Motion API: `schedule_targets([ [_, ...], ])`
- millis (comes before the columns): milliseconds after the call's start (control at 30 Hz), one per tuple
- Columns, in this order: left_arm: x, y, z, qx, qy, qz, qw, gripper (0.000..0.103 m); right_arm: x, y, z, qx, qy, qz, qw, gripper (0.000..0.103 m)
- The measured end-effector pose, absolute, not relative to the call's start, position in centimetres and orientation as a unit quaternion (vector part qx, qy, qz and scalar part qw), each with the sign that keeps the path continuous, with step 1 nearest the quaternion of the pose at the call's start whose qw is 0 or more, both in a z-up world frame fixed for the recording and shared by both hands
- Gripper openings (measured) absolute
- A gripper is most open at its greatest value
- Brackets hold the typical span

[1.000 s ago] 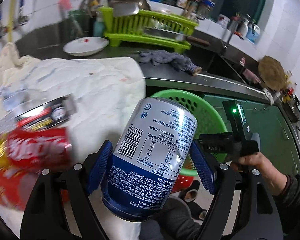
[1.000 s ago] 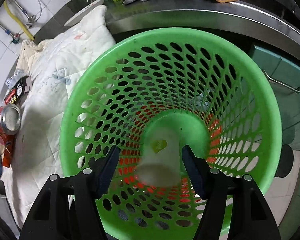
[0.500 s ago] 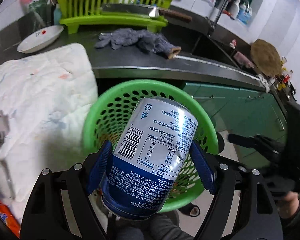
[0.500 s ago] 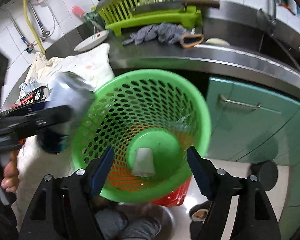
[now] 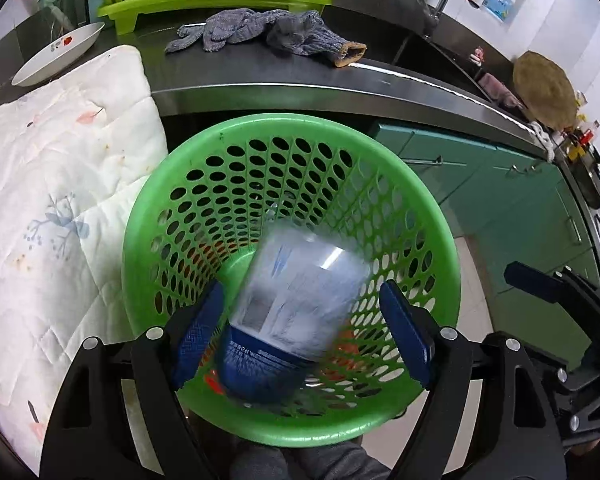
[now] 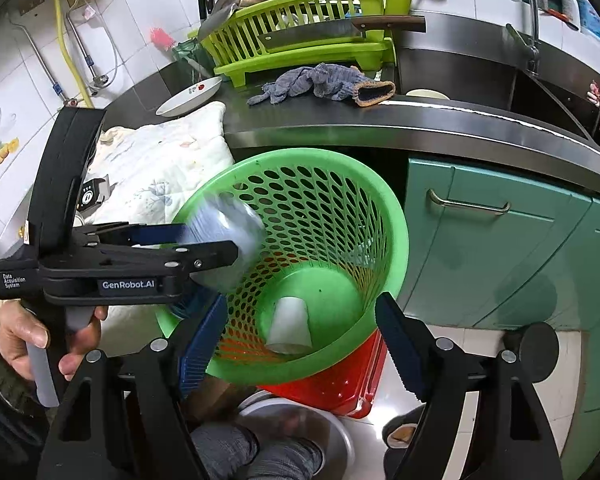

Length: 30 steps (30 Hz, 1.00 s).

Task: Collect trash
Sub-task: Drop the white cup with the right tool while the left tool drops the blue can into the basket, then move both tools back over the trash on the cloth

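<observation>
A blue-and-white drink can [image 5: 296, 304] is blurred between the pads of my left gripper [image 5: 300, 320], with a gap on both sides, so it is loose and dropping. It hangs just inside the rim of the green perforated basket [image 5: 292, 128]. From the right wrist view the can [image 6: 228, 232] sits at the tips of the left gripper [image 6: 204, 242], over the basket's left rim [image 6: 300, 158]. A white paper cup [image 6: 290, 326] lies on the basket floor. My right gripper [image 6: 302, 320] stands open above the basket's near edge, nothing between its fingers.
A white quilted cloth [image 5: 60, 184] covers the surface left of the basket. On the steel counter behind lie a grey glove [image 5: 268, 32], a plate [image 5: 56, 52] and a lime dish rack [image 5: 204, 0]. Teal cabinets [image 5: 500, 200] stand to the right. A red basket [image 6: 340, 388] sits under the green one.
My left gripper carried the can over the basket and let it go; it now slides out blurred. My right gripper rose and backed away from the basket, leaving the cup inside.
</observation>
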<state>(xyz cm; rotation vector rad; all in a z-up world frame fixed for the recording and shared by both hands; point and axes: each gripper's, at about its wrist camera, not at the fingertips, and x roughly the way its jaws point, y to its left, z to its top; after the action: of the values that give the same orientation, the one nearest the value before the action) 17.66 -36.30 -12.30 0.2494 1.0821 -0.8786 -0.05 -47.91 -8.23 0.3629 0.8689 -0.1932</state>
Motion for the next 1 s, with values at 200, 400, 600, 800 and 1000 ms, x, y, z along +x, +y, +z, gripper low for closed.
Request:
schedule_targets([
  [200, 17.1, -34.7, -11.1, 0.109, 0.483, -0.401, 0.771, 0.079, -0.2, -46.9, -7.3, 0.171, 0.410, -0.088, 0.892, 0.074],
  [400, 16.0, -31.5, -8.5, 0.105, 0.454, -0.395, 0.792, 0.079, -0.1, -44.4, -6.1, 0.158, 0.403, -0.065, 0.899, 0.075],
  [600, 15.1, -27.0, -6.3, 0.092, 0.432, -0.371, 0.817, 0.079, 1.2, -41.1, -5.1, 0.142, 0.398, -0.033, 0.906, 0.076],
  [800, 15.1, -21.1, -5.0, 0.072, 0.425, -0.325, 0.842, 0.079, 3.2, -38.1, -4.8, 0.132, 0.404, 0.006, 0.905, 0.076],
  [1000, 15.4, -15.1, -3.8, 0.048, 0.413, -0.273, 0.868, 0.079, 5.4, -34.8, -4.3, 0.106, 0.406, 0.041, 0.907, 0.076],
])
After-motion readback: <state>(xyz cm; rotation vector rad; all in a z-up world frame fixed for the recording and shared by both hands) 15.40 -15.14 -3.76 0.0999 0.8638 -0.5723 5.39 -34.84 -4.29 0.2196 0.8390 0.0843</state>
